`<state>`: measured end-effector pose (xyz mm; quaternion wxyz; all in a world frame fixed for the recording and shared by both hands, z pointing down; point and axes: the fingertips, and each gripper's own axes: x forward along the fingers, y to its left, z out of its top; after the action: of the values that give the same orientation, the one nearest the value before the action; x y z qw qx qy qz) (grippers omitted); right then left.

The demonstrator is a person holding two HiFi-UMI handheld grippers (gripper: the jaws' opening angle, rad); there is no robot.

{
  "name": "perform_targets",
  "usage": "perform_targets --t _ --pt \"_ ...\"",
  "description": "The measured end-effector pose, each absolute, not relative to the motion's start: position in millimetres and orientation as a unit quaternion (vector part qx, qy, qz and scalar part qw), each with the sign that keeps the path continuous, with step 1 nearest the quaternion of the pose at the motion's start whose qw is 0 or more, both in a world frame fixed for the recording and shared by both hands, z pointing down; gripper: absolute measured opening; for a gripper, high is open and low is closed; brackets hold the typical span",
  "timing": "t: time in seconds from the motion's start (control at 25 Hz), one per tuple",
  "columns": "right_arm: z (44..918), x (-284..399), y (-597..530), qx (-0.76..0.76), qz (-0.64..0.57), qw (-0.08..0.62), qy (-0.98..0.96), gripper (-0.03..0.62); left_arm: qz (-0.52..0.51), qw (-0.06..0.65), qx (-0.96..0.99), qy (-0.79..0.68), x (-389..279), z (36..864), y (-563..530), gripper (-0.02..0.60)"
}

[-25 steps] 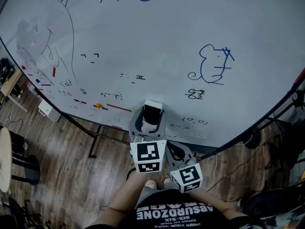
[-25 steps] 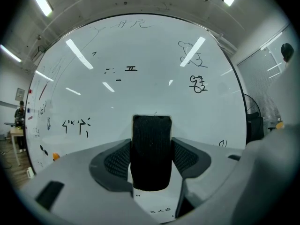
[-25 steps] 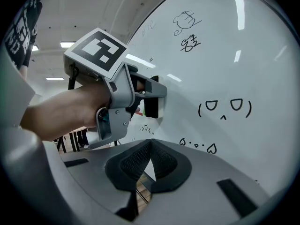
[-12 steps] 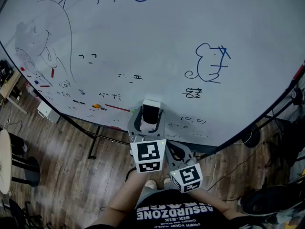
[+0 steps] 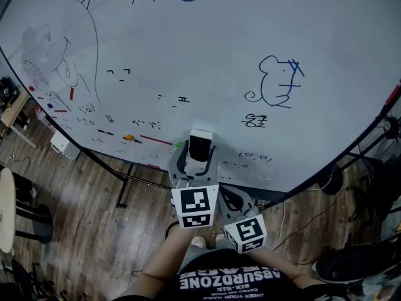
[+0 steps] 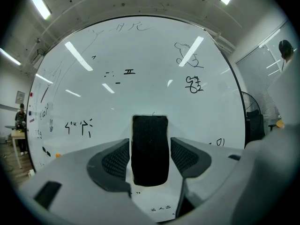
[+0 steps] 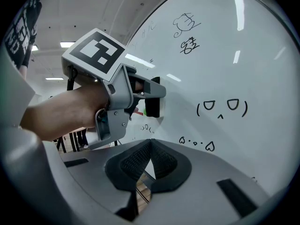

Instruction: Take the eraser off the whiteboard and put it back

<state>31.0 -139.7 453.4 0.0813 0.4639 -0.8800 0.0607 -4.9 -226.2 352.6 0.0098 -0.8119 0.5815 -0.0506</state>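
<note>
The eraser (image 5: pixel 200 148), white-edged with a black face, rests against the whiteboard (image 5: pixel 207 55) near its lower edge. My left gripper (image 5: pixel 198 157) is around it. In the left gripper view the black eraser (image 6: pixel 150 149) stands upright between the two pads with a thin light gap on each side, so the jaws are open and not pressing it. The right gripper view shows the eraser (image 7: pixel 152 108) at the tip of the left gripper (image 7: pixel 149 93), touching the board. My right gripper (image 7: pixel 146 159) is shut and empty, held lower and right of the left one, marker cube (image 5: pixel 245 232) toward me.
The board carries blue and black doodles, including a mouse drawing (image 5: pixel 279 83) and small faces (image 7: pixel 222 108). Markers and magnets (image 5: pixel 128 138) sit along the board's lower left. A black stand leg (image 5: pixel 125 187) crosses the wooden floor, and a round table (image 5: pixel 5 209) is at far left.
</note>
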Motion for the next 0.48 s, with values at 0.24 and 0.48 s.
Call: perform_targets --t 0.24,0.48 --pt "454 29 -138 0.46 0.063 0.082 -0.882 -0.002 -0.044 0.009 -0.813 0.58 -8 352 -216 0.259" --pt "454 26 -136 0.456 0.065 0.079 -0.884 -0.002 -0.042 0.005 -0.816 0.576 -11 356 -205 0.259"
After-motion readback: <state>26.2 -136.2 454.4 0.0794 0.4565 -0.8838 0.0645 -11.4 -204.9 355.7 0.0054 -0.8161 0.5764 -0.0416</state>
